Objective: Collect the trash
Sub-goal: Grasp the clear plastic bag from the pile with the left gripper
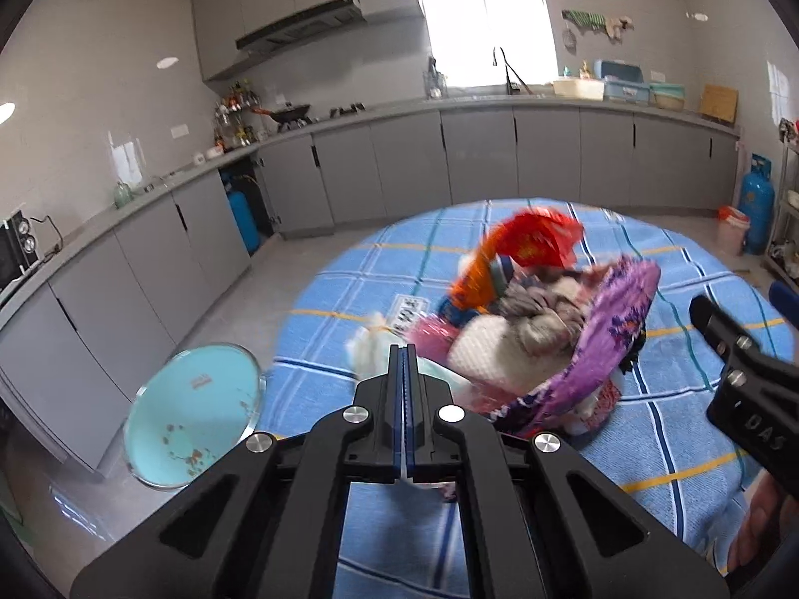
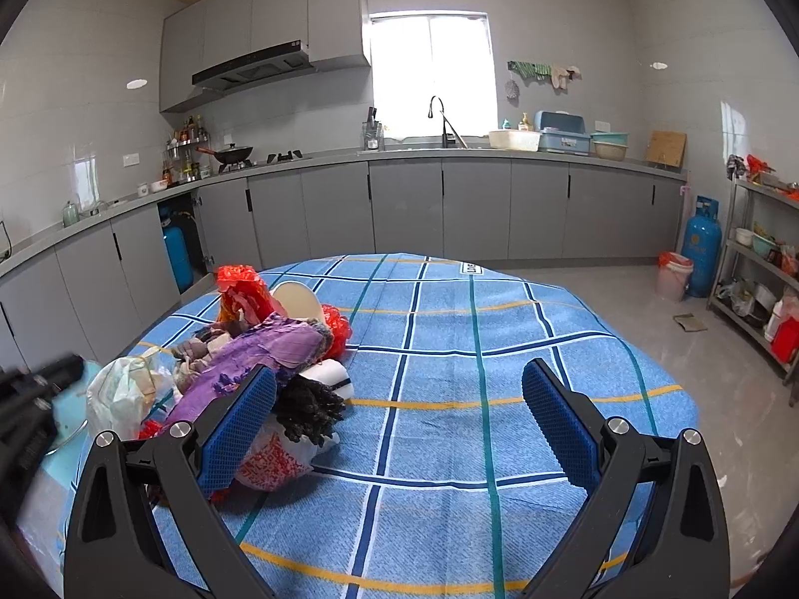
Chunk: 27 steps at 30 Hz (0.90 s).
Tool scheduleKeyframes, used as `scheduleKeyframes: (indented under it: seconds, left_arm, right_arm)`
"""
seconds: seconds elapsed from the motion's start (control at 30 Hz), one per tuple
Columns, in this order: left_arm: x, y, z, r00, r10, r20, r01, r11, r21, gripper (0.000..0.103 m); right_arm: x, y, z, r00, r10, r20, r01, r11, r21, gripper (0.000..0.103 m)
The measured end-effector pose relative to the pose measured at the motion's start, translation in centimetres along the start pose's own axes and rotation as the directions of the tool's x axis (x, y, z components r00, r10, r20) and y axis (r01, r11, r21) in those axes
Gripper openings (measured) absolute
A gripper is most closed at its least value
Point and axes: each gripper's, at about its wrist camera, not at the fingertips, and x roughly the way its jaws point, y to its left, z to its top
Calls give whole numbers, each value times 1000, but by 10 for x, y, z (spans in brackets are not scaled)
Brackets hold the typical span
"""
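A heap of trash [image 1: 539, 319] lies on the round table with the blue checked cloth [image 1: 379, 269]: red and orange wrappers, a purple wrapper, white bags, tissue. My left gripper [image 1: 403, 349] is shut on a thin white plastic bag edge at the heap's near side. My right gripper [image 2: 399, 409] is open and empty above the cloth, just right of the heap [image 2: 259, 349]; its left finger [image 2: 239, 424] overlaps the heap's edge. The right gripper also shows in the left wrist view [image 1: 739, 359]. The left gripper shows at the left edge of the right wrist view [image 2: 35, 389].
A light blue bin [image 1: 192, 414] with stains inside stands by the table's left edge. Grey cabinets [image 2: 449, 204] line the walls. A blue gas cylinder [image 2: 701, 249] and a pink bucket [image 2: 674, 274] stand at the right, beside a metal shelf [image 2: 759, 269].
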Motion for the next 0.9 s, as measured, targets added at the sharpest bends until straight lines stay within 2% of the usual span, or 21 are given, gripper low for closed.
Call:
scheduleKeyframes:
  seconds: [0.2,0.3,0.47,0.6,0.67,0.7,0.73,0.9]
  left_arm:
    - [-29,27,9,996,55,76,-53,998,-26,1]
    - [-33,39,11,987,118,108,-116,993,-26,1]
    - [-20,55,4,990,123,67,-118,991,-69,1]
    - [-1,54,-5,994,104,19,-102,992,-79,6]
    - [9,56,-7,997,77,-14,-78,992,-103,29]
    - [12,56,-8,997,79,-19,-80,991,-110,59]
    - [12,56,-6,996,86,-6,-86,989,-121,74]
    - [15,43,0,998,60,22,-58,994,-93,72]
  right_arm:
    - [-2,9,-1,1000,27,-4,-28,999,-22,97]
    - [-2,13,0,999,43,-10,-43,999,-28,97]
    - [-1,23,3,997,72,-16,-73,996,-42,97]
    - [2,35,3,996,82,-18,-83,995,-61,97]
    - [4,37,2,997,72,-21,-73,995,-69,97]
    - [6,36,1,998,64,-22,-66,995,-71,97]
    - [7,35,0,998,59,-23,-60,996,-68,97]
    - [13,33,-4,998,46,-36,-48,997,-60,97]
